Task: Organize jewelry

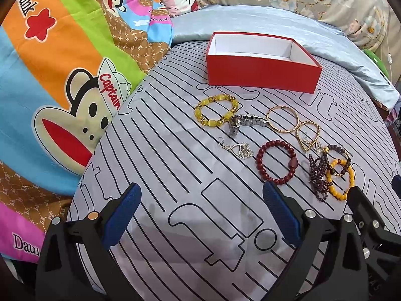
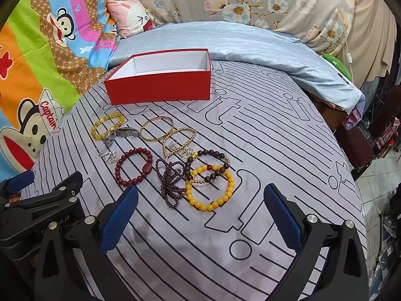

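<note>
Jewelry | ahead of both spread fingers | untouched

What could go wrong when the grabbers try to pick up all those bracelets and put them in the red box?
The yellow bead bracelet, dark brown bead bracelet and purple bead strand overlap, so lifting one may drag the others. The small silver flower earring lies flat on soft striped bedding and could slip from the open left gripper or right gripper. The open red cardboard box looks light and might slide if bumped.
</note>
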Motion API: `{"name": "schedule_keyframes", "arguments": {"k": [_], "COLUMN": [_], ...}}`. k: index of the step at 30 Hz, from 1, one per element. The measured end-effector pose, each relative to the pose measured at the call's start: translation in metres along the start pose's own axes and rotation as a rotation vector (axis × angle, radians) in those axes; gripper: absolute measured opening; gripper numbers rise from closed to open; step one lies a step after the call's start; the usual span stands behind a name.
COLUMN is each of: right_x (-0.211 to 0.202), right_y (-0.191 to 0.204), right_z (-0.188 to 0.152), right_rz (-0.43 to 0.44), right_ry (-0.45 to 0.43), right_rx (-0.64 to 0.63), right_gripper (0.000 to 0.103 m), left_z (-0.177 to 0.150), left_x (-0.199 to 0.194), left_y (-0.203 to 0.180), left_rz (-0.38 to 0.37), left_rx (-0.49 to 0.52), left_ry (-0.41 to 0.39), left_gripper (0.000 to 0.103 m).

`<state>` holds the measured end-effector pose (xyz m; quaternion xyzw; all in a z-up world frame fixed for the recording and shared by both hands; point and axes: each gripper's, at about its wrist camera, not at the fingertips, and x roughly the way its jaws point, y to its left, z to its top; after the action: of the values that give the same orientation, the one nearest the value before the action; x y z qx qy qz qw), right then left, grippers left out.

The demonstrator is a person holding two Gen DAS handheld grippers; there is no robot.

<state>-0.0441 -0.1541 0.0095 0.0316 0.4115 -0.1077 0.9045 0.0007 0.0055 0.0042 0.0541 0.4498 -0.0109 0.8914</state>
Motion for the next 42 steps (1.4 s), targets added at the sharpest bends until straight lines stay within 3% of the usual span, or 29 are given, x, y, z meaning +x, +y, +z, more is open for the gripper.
{"name": "schedule_keyframes", "arguments": {"k": [42], "right_x": [-0.0021], "right_y": [-0.001], "right_z": [-0.0015], "right_rz": [-0.005], "right_ry": [-0.002], "right_rx": [0.003], "right_gripper": [0.098], "left_z": [-0.0037], "left_x": [0.0018], "left_y": [-0.0025], "left_rz": [0.002], "left_rx": [-0.003], "left_ry": [-0.001], "left_gripper": [0.095]}}
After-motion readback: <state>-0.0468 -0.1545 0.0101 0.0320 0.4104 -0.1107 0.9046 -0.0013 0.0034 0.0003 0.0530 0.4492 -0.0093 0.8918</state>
